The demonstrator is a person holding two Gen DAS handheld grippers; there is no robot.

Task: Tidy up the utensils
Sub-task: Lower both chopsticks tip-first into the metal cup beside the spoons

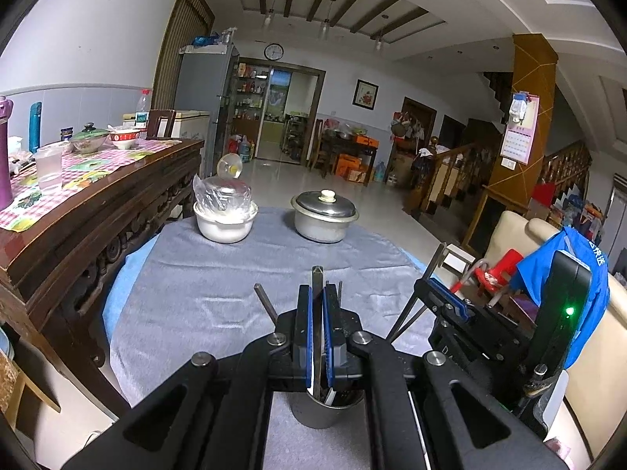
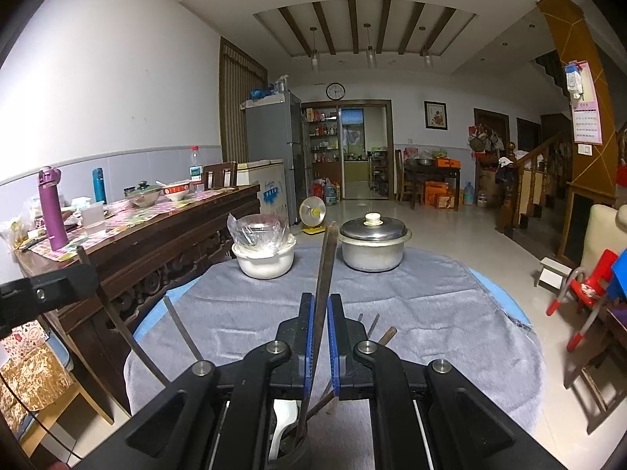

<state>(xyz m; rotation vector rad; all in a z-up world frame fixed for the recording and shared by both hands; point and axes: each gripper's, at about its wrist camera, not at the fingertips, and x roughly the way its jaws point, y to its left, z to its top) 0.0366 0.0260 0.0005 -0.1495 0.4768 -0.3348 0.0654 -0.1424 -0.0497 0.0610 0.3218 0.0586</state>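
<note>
A metal cup (image 1: 325, 407) stands on the grey cloth right under my left gripper (image 1: 318, 297), with several dark chopsticks (image 1: 264, 305) sticking up out of it. My left gripper is shut on one upright chopstick (image 1: 317, 278) that reaches down into the cup. My right gripper (image 2: 321, 305) is shut on another dark chopstick (image 2: 327, 258), which slants up from the same cup (image 2: 290, 446). More chopsticks (image 2: 180, 325) and a white spoon (image 2: 284, 415) stand in that cup. The right gripper (image 1: 443, 286) also shows in the left wrist view, close on the right.
At the far edge of the cloth-covered round table (image 1: 219, 274) stand a white bowl with a plastic-wrapped dish (image 1: 225, 215) and a lidded metal pot (image 1: 323, 215). A wooden sideboard (image 1: 98, 203) crowded with dishes runs along the left. A chair with a blue jacket (image 1: 568, 270) stands right.
</note>
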